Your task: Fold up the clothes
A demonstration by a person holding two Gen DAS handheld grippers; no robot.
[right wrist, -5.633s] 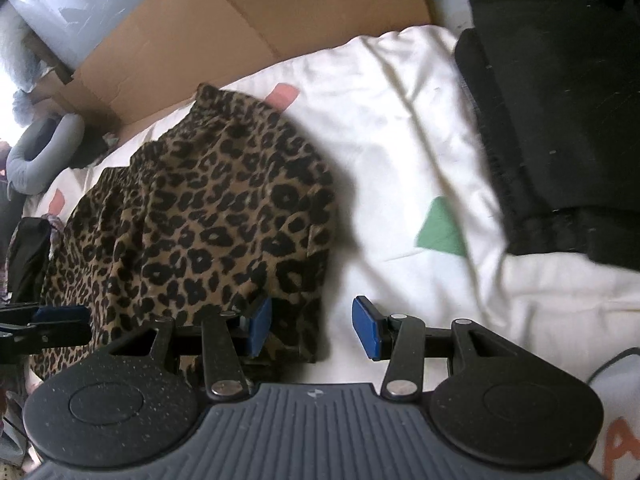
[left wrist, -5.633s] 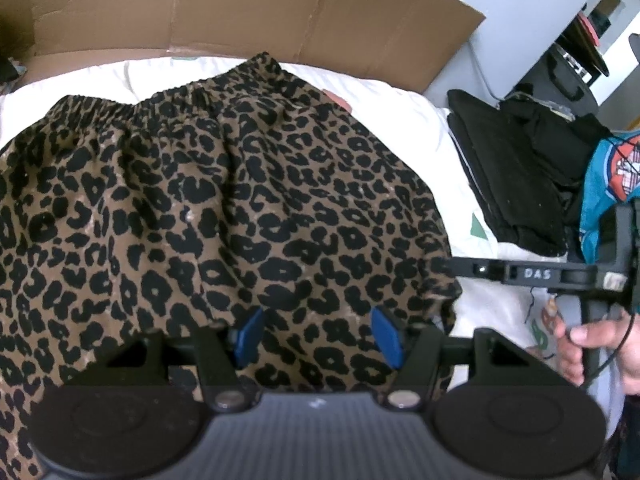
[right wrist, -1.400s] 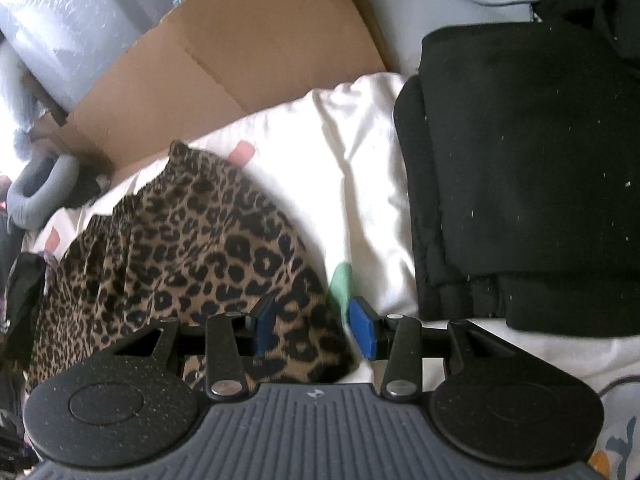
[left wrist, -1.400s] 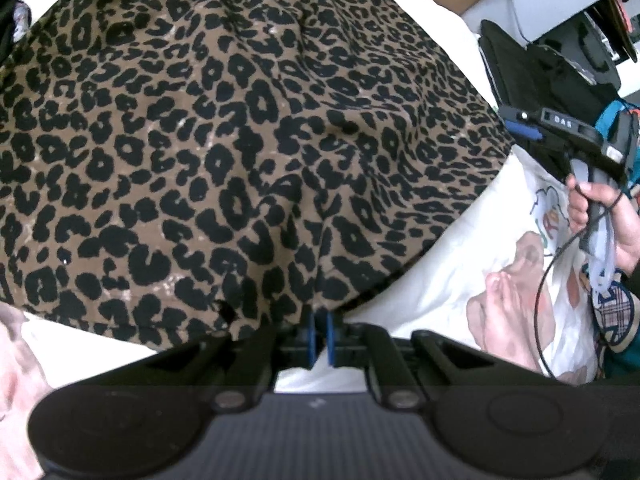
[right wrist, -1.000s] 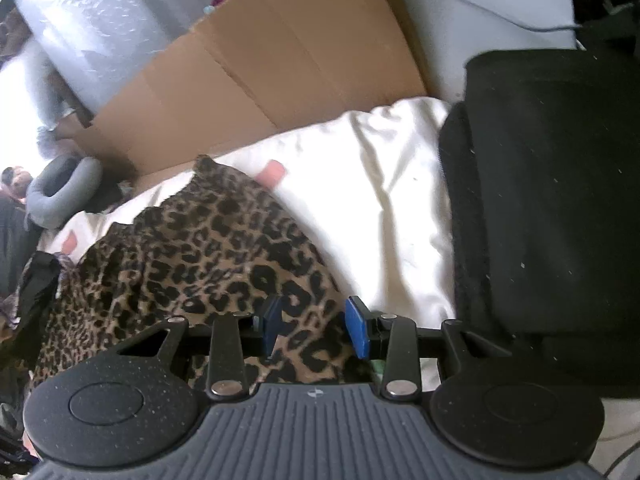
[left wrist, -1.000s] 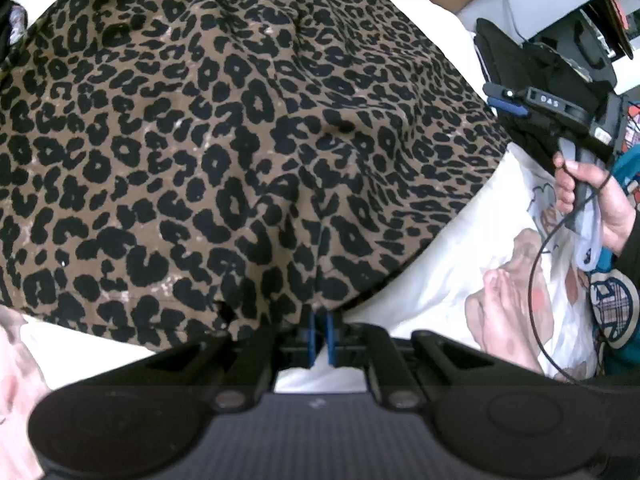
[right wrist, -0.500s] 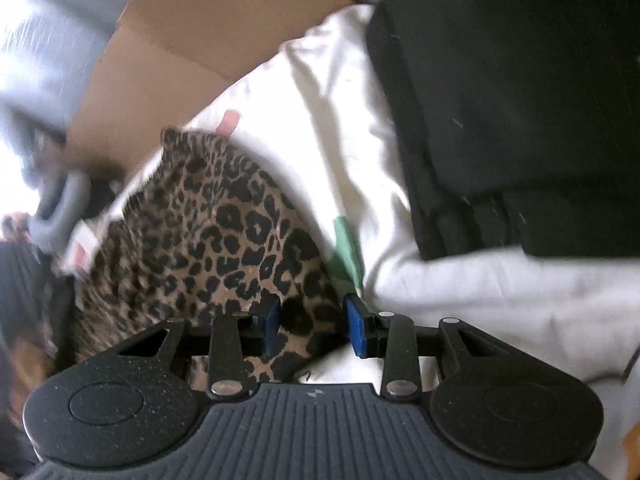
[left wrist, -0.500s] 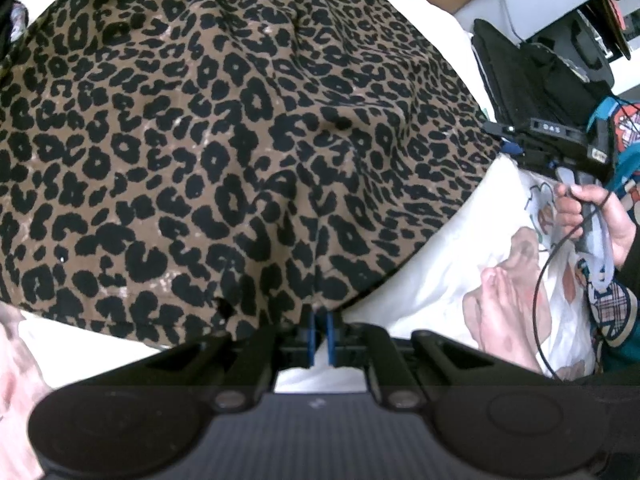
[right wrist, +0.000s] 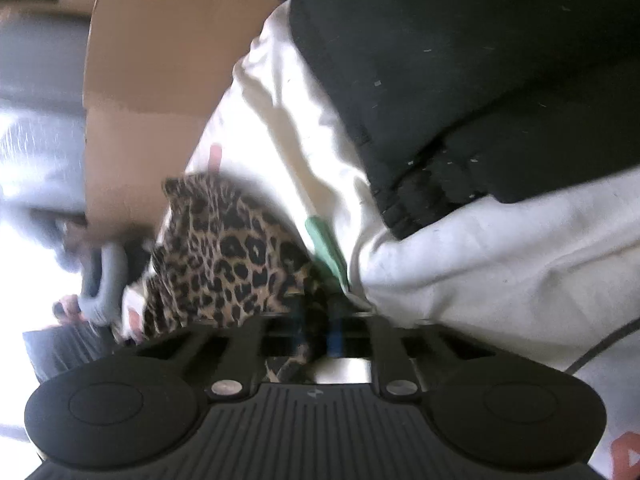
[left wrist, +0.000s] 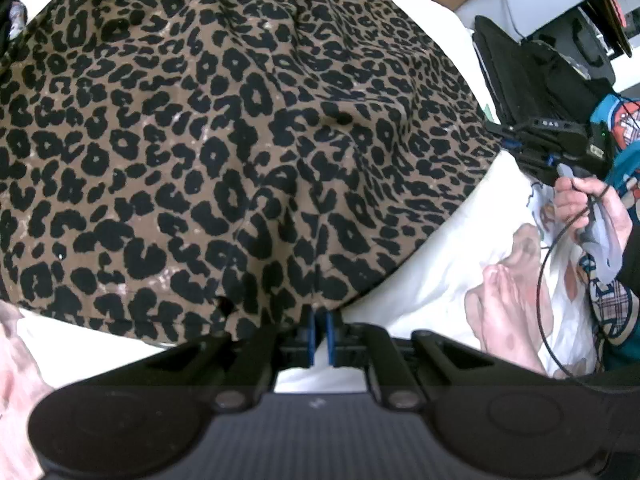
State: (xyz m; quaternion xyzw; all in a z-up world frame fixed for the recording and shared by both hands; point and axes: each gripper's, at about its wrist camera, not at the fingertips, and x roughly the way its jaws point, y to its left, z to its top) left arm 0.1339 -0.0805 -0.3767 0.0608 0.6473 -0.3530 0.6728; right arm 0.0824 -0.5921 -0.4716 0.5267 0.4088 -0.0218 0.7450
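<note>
A leopard-print skirt [left wrist: 240, 140] lies spread on a white printed sheet [left wrist: 432, 292]. My left gripper [left wrist: 319, 336] is shut on the skirt's near hem at the bottom centre of the left wrist view. My right gripper [right wrist: 316, 334] is shut on the skirt's right edge [right wrist: 236, 256]; the right wrist view is blurred and tilted. The right gripper also shows in the left wrist view [left wrist: 548, 140], held by a hand at the skirt's right side.
A folded black garment [right wrist: 480, 80] lies on the sheet right of the skirt. A cardboard sheet [right wrist: 160, 60] stands behind the bed. Blue printed clothes [left wrist: 624, 128] sit at the far right. A grey neck pillow [right wrist: 100, 280] lies far left.
My right gripper has dropped onto the skirt's right edge and closed on it, rolling to one side. My left gripper stays shut on the hem.
</note>
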